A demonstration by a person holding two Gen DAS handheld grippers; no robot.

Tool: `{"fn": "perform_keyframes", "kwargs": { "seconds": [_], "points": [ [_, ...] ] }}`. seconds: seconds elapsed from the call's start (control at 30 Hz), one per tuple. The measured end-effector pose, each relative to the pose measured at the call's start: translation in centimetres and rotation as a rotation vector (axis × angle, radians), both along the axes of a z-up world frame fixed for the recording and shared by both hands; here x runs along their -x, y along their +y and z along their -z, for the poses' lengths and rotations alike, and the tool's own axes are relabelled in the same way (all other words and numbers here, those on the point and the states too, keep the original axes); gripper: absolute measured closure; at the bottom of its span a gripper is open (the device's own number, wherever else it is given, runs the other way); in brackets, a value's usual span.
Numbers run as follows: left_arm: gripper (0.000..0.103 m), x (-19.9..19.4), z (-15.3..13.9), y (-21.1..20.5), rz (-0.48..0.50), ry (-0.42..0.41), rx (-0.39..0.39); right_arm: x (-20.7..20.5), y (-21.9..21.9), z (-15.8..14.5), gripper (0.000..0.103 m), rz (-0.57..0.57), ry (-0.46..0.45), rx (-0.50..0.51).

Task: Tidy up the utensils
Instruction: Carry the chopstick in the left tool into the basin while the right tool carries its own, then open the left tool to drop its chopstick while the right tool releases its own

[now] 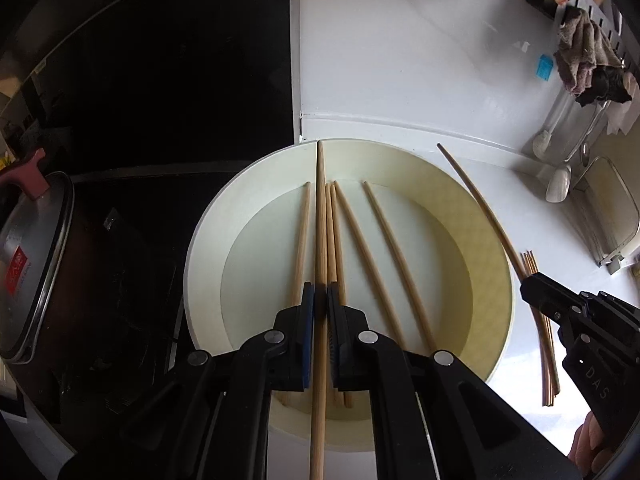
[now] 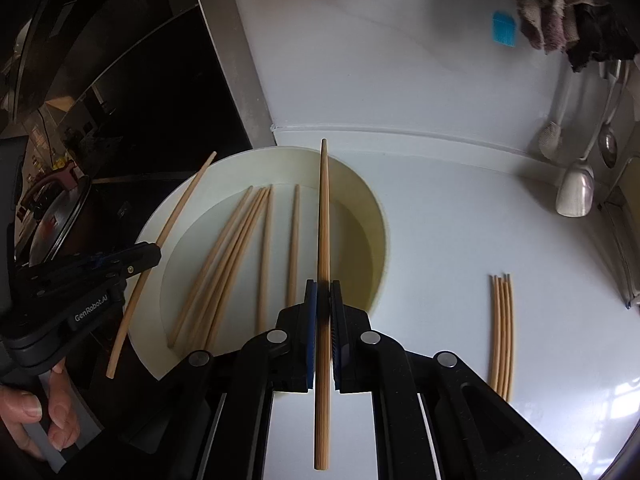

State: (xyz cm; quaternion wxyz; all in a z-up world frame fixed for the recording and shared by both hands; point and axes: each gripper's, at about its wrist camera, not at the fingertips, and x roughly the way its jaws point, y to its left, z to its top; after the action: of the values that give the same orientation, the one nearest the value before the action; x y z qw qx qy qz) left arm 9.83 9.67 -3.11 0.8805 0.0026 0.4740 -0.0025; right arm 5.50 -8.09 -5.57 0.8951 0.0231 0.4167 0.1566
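Note:
A wide cream bowl sits on the white counter with several wooden chopsticks lying loose in it. My left gripper is shut on one chopstick and holds it above the bowl; it shows at the left in the right wrist view. My right gripper is shut on another chopstick above the bowl's right rim; it shows at the right in the left wrist view. A neat bundle of several chopsticks lies on the counter to the right.
A dark stovetop with a lidded pot lies left of the bowl. Spoons and ladles hang at the back right under grey cloths. A blue sticker is on the white wall.

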Motion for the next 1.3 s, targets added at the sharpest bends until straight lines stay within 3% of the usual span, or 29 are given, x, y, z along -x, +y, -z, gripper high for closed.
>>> {"fn": "perform_keyframes", "kwargs": {
  "seconds": [0.27,0.53,1.07,1.13,1.3],
  "points": [
    [0.096,-2.5,2.5,0.7,0.038,0.056,0.005,-3.8,5.3,2.2,0.097,-0.046,0.084,0.031],
    [0.096,-3.8,5.1,1.3,0.058,0.124,0.002,-6.6,6.5,5.0,0.097,-0.036,0.195,0.029],
    [0.095,-4.6,5.8,1.9,0.047,0.142,0.001,-6.7,6.4,6.3,0.094,-0.031,0.214,0.053],
    [0.086,-4.5,5.7,2.0,0.043,0.138,0.000,-6.5,6.2,6.1,0.089,-0.029,0.207,0.055],
    [0.052,-4.0,4.7,2.4,0.028,0.110,0.003,-6.2,5.7,5.8,0.083,-0.018,0.194,0.056]
  ]
}}
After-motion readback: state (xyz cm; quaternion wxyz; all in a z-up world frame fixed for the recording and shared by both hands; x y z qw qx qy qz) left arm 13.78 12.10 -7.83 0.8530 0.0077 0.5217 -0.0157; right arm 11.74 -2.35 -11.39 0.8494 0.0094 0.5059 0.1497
